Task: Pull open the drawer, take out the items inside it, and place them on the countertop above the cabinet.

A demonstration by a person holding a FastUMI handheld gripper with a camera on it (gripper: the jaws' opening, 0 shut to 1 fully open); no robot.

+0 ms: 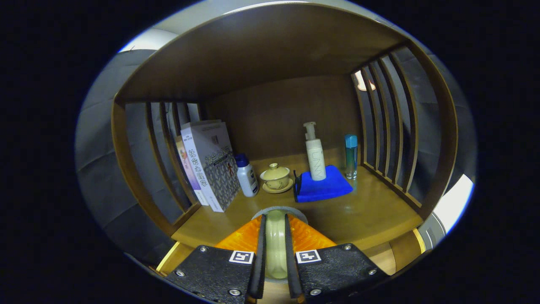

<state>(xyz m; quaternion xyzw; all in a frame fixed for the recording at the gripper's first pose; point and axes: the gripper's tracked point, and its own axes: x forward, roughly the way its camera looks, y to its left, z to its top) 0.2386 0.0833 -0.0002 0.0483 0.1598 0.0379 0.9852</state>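
My gripper [276,218] is shut on a pale green round dish [276,247], held upright on its edge between both fingers, with a grey rim showing at its top. It hangs just above the front of the wooden countertop [371,211]. Beyond the fingers stand a cream lidded tea cup on a saucer [276,177], a small white bottle with a blue cap [247,175], and a white pump bottle [315,154] resting on a folded blue cloth [322,188]. A clear bottle with a blue cap [351,156] stands to the right of the cloth.
Several books [211,164] lean against the slatted left side [164,152]. A slatted right side [392,139], a wooden back panel [287,114] and a wooden top [261,46] enclose the shelf. Bare wood lies between the fingers and the cloth.
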